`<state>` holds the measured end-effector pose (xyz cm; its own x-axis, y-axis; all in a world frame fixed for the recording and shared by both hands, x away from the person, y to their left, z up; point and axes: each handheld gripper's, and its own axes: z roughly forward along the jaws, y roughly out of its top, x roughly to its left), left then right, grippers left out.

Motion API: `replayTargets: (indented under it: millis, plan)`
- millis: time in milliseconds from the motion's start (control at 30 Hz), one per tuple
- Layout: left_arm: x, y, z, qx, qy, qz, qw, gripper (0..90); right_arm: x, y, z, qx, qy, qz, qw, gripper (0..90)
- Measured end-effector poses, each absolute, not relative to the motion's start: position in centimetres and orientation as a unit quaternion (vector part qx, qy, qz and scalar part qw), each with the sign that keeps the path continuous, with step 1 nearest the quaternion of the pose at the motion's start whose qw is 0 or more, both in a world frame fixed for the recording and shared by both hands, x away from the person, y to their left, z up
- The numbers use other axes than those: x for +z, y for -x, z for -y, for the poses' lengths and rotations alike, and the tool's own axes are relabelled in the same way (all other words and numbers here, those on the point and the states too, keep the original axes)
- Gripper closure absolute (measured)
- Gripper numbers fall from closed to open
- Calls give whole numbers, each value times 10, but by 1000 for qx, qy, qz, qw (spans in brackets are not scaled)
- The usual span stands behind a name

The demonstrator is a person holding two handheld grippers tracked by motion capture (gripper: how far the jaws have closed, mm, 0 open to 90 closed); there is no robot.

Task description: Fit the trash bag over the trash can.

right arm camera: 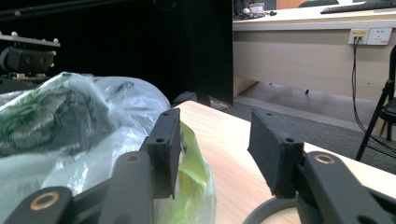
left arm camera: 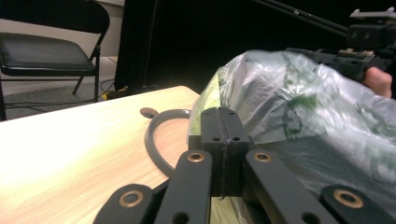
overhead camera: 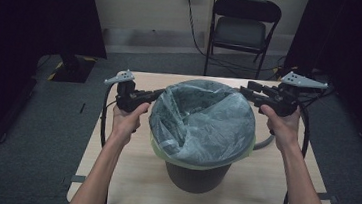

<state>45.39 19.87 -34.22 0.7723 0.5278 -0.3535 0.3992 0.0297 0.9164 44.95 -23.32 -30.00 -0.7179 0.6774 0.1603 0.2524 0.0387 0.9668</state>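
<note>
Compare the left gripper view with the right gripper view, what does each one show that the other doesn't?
Left gripper view: the left gripper with jaws shut, a folding chair, and the person's right hand beyond the bag. Right gripper view: the right gripper with jaws apart and nothing between them, plus a wall socket. Both: the bin bag, the table and a dark grey ring lying on it.

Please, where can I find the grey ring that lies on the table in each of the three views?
High view: the grey ring curves at the right of the bin, below the right hand.
Left gripper view: centre left, on the table before the shut jaws.
Right gripper view: bottom edge, between the open jaws.
Shared landmark: the plastic bag.
</note>
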Motion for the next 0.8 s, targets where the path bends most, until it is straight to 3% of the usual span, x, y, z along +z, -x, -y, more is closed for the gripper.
replayTargets:
  millis: [167, 333, 467, 567, 800]
  plan:
    - [-352, -455, -207, 47, -689, -344, 636, 896, -291, -446, 232, 611, -328, -698, 179, 469]
    - [-332, -450, -218, 70, -671, -349, 650, 675, -276, -441, 219, 606, -302, -714, 178, 442]
    - [-314, -442, -224, 88, -667, -337, 659, 583, -266, -437, 205, 605, -282, -723, 177, 415]
    - [-307, -434, -224, 63, -651, -308, 691, 525, -262, -438, 199, 607, -273, -727, 169, 378]
    - [-296, -422, -206, 77, -684, -280, 669, 478, -255, -441, 185, 600, -255, -740, 164, 437]
